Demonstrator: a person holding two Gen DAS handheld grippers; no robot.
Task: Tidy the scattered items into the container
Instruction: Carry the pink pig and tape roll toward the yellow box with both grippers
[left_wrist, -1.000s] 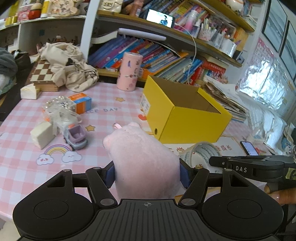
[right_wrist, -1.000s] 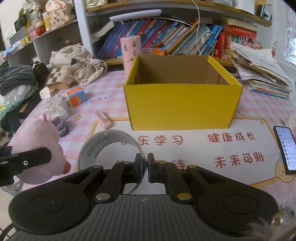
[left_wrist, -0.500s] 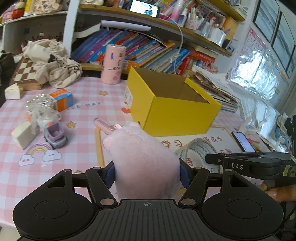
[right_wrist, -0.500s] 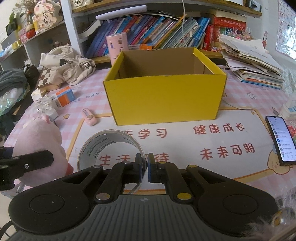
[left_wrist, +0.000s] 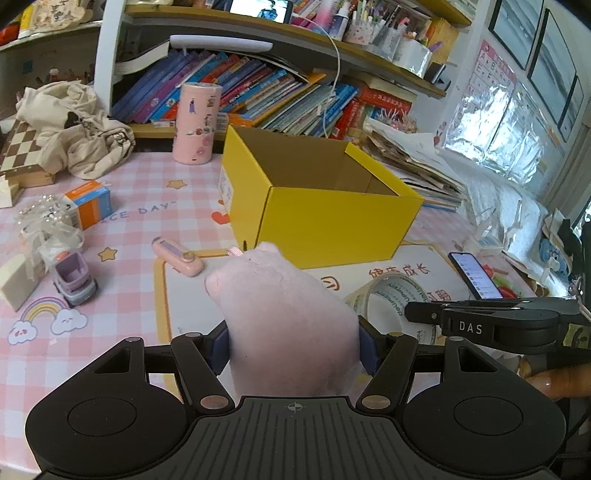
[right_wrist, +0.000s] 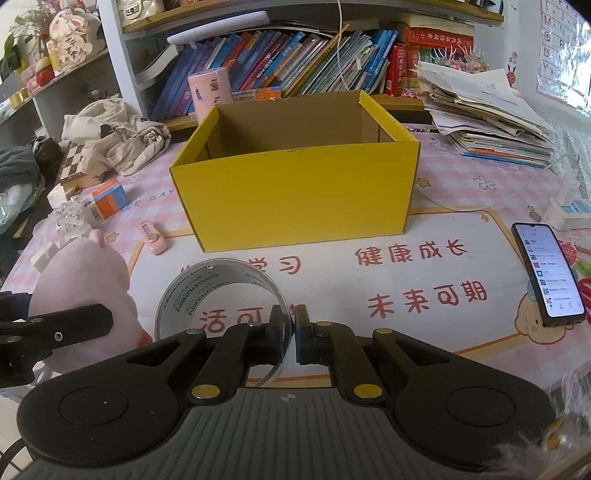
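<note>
The left gripper (left_wrist: 293, 345) clamps a soft pink plush toy (left_wrist: 288, 317) and the right gripper (right_wrist: 289, 334) pinches a clear tape roll's (right_wrist: 221, 291) wall, both held before the open yellow cardboard box (right_wrist: 295, 195).

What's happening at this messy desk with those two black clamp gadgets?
A person is tidying with a handheld gripper in each hand. The left gripper clamps a pink plush toy; the right gripper pinches the wall of a clear tape roll. Both point toward the open yellow box, which looks empty. A small pink gadget and toy truck lie on the table.
</note>
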